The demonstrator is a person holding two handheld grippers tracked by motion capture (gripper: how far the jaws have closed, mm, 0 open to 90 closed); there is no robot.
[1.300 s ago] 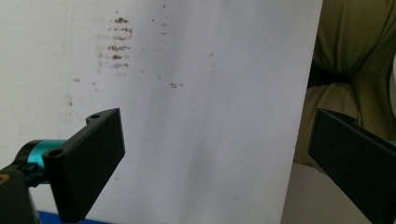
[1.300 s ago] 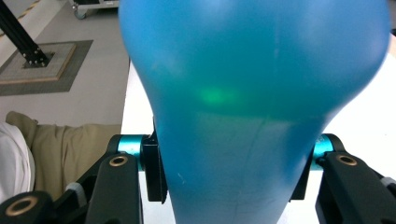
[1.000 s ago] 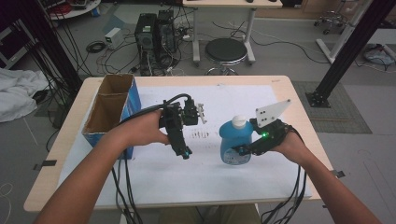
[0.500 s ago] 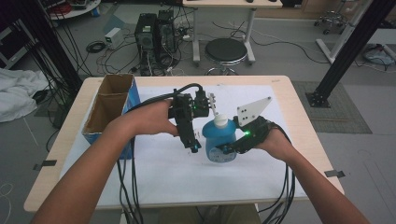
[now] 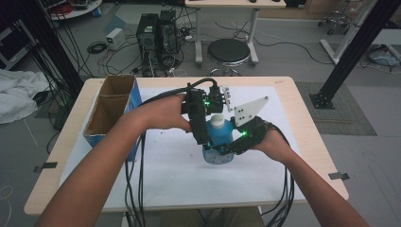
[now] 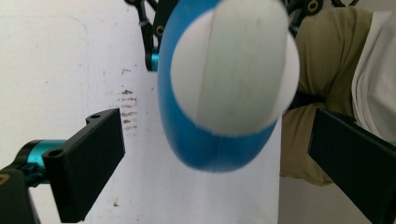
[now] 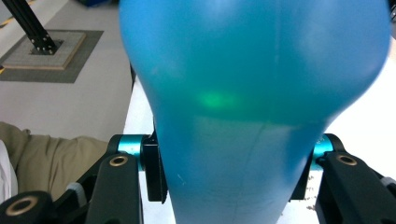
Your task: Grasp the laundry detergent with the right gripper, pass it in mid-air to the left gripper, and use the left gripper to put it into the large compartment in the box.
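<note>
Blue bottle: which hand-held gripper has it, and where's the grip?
The right hand-held gripper is shut on the blue bottle at its lower body. The left hand-held gripper stands open around its white cap, not touching.

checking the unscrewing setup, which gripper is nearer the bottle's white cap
Left. The left gripper hangs over the white cap, jaws open. The right gripper clamps the blue bottle lower down.

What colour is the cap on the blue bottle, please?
White; the cap on the bottle shows best in the left gripper view.

A lab: computer towers (image 5: pixel 158 35), floor cables (image 5: pixel 97 47), aluminium framing (image 5: pixel 357 47).
</note>
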